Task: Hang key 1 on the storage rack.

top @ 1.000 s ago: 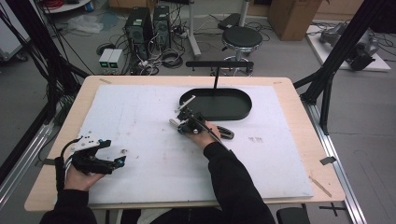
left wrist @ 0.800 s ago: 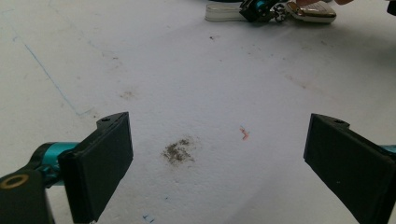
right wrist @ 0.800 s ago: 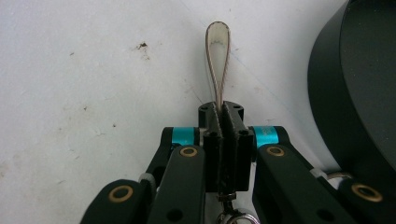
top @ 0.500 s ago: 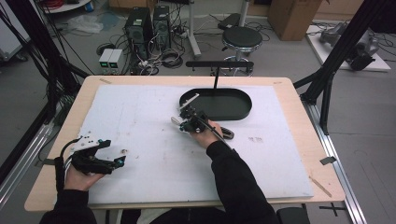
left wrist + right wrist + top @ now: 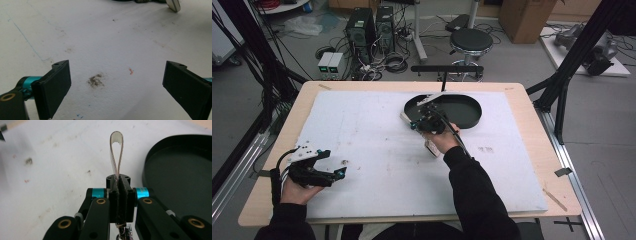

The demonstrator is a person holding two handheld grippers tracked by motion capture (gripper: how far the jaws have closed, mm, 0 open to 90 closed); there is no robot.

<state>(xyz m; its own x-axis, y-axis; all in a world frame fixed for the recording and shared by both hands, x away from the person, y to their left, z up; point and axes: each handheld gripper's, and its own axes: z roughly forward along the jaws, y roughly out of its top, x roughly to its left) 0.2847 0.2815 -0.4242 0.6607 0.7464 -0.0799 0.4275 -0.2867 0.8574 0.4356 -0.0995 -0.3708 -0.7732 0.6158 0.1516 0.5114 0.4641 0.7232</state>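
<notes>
Right gripper [image 5: 414,121] in the high view sits mid-table by the near-left rim of a black oval tray [image 5: 462,111], held by the person's right hand [image 5: 443,140]. A pale strip sticks out of its tip toward the tray's left end; too small here to tell more. Left gripper [image 5: 338,172] rests low at the table's near-left corner in the left hand [image 5: 297,187], tips pointing right across the white mat [image 5: 372,145], well apart from the right one. A small dark smudge [image 5: 345,161] lies on the mat just beyond its tips.

Left gripper view: both black jaws stand wide apart with nothing between them, only mat below. A dark smudge [image 5: 95,80] and a small orange fleck [image 5: 130,71] lie on the mat between the jaws. A blue pen line [image 5: 27,42] runs at the left.

Right gripper view: jaws pressed together on a thin metal strip bent into a loop [image 5: 116,147], pinched at its lower end, the loop rising straight out from the jaws with a toothed edge at the top. Black tray [image 5: 180,170] is at the right, just beside the gripper; the loop is over the mat, left of the tray rim.
</notes>
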